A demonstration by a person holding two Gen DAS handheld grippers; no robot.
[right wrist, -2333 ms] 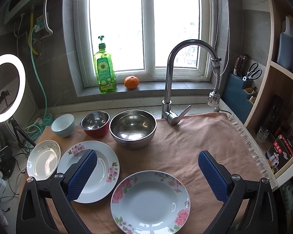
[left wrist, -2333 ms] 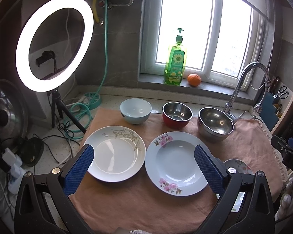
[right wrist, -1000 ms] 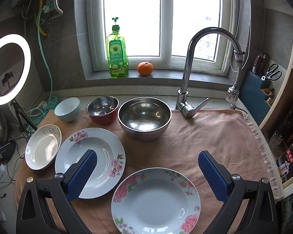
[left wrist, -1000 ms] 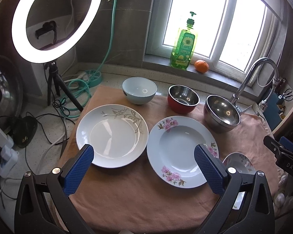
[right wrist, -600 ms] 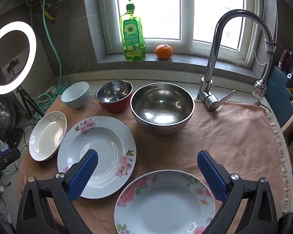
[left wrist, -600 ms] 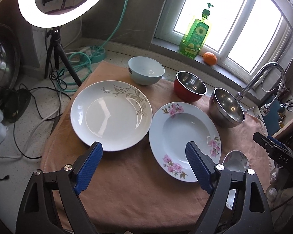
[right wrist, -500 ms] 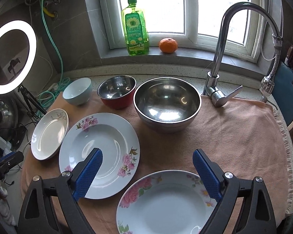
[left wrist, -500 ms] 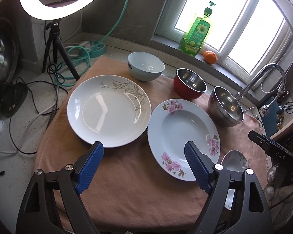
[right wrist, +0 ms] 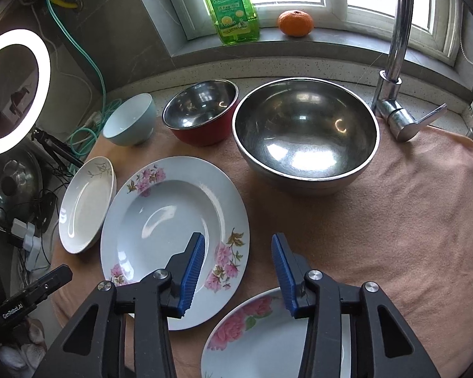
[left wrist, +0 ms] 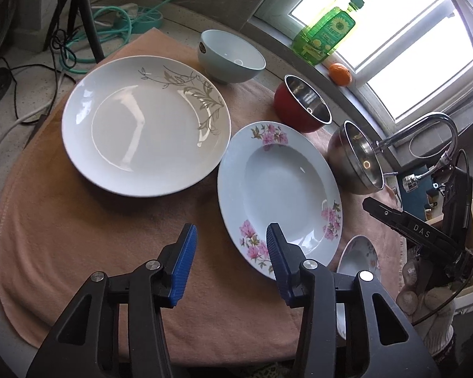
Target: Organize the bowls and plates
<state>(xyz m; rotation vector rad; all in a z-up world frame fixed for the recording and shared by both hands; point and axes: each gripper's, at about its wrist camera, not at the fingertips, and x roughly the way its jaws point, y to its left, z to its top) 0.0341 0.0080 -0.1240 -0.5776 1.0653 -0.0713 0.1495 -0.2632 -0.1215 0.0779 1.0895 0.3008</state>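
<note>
Left gripper closing, jaws narrow, nothing between, over towel near front edge beside pink-flower plate. Right gripper closing too, empty, poised between that plate's rim and rose plate at front edge.

Left wrist view: looks steeply down from the bench's left front, tilted, close over the leaf-patterned plate. Right wrist view: steeply down from the front, close, facing the window. Shared: pink-flowered plate, bowls, dish-soap bottle.
</note>
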